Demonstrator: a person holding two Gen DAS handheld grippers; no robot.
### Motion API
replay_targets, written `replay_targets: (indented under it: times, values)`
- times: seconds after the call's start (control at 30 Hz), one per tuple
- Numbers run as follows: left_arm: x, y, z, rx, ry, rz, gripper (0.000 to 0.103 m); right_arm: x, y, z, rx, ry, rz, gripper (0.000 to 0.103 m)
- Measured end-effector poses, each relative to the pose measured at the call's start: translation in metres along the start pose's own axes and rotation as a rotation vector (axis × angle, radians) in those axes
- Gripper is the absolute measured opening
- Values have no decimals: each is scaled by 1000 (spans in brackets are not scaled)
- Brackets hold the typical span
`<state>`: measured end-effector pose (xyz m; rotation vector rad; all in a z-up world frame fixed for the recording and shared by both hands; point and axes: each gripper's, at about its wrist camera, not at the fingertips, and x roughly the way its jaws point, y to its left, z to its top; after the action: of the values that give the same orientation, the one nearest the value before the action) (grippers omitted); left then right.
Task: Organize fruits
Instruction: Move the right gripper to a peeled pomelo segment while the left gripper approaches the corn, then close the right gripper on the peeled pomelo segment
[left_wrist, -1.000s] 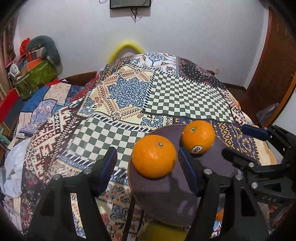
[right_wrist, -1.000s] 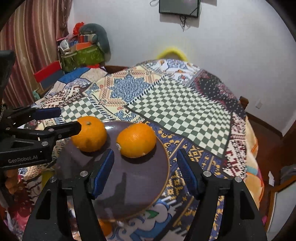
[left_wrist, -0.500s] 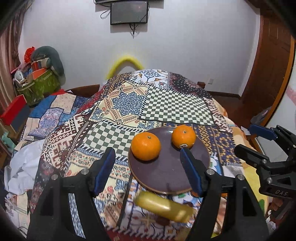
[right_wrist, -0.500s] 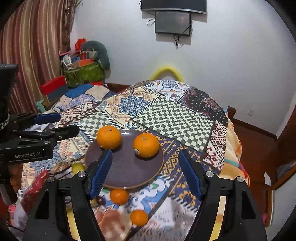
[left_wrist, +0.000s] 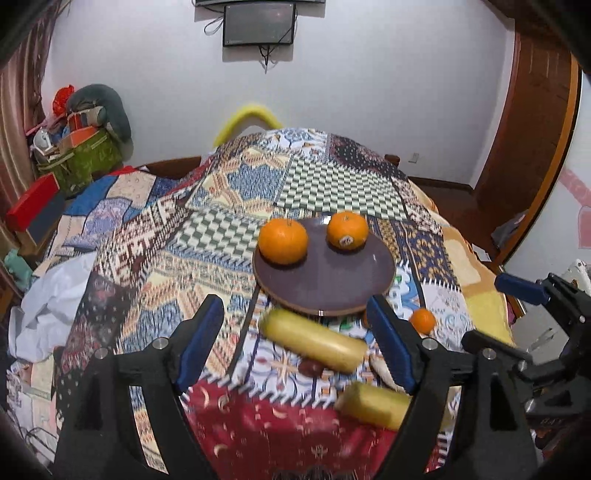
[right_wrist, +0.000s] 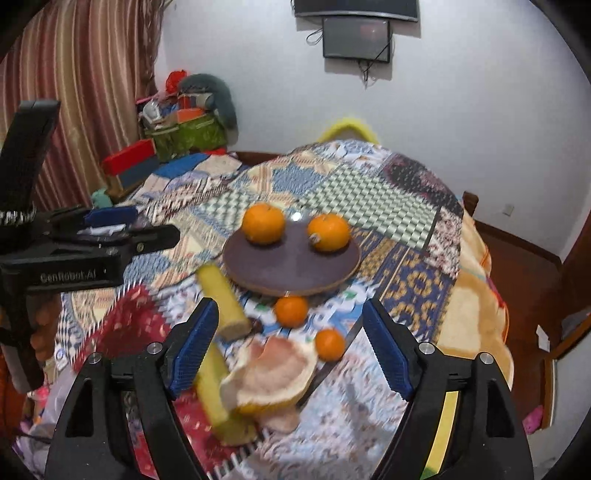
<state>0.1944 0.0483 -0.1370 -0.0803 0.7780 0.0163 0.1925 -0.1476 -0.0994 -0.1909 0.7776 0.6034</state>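
Two oranges sit on a dark purple plate on the patchwork cloth; in the right wrist view they show as oranges on the plate. Two small oranges, two yellow cylindrical fruits and a pale peel lie in front of the plate. My left gripper and right gripper hang back from the plate, jaws opening, nothing between them.
The cloth-covered round table drops off at its right edge. A green bag and boxes pile up at the far left. A wooden door stands on the right. The right gripper also shows at the left view's right edge.
Both grippers drew back and up from the plate, leaving the two oranges on it. Their jaws spread wider. The small oranges, yellow fruits and peel in front of the plate came into view.
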Motion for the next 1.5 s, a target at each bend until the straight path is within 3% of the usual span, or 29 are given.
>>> replay_targets:
  times: [0.3,0.47,0.57,0.83,1.0,1.13,1.37,1.5]
  values:
    - [9,-2,-38,-15,84,5,80,23,8,-38,33,130,42,78]
    - [13,-6,-50,-9,115,9,80,28,6,-49,80,147,54,77]
    - [13,-9,-56,-13,121,3,80,26,0,-49,110,138,83,61]
    - [14,-28,-66,-26,168,-55,80,13,-2,-54,103,113,86,45]
    - [14,-52,-72,-8,184,-64,87,0,-10,-57,108,101,73,15]
    - [15,-68,-79,1,214,-100,88,-4,-19,-65,121,112,53,15]
    - [23,-86,-93,19,243,-89,93,-17,-31,-78,147,115,41,15]
    - [26,-82,-94,-28,250,-92,96,-17,-34,-82,165,118,40,25]
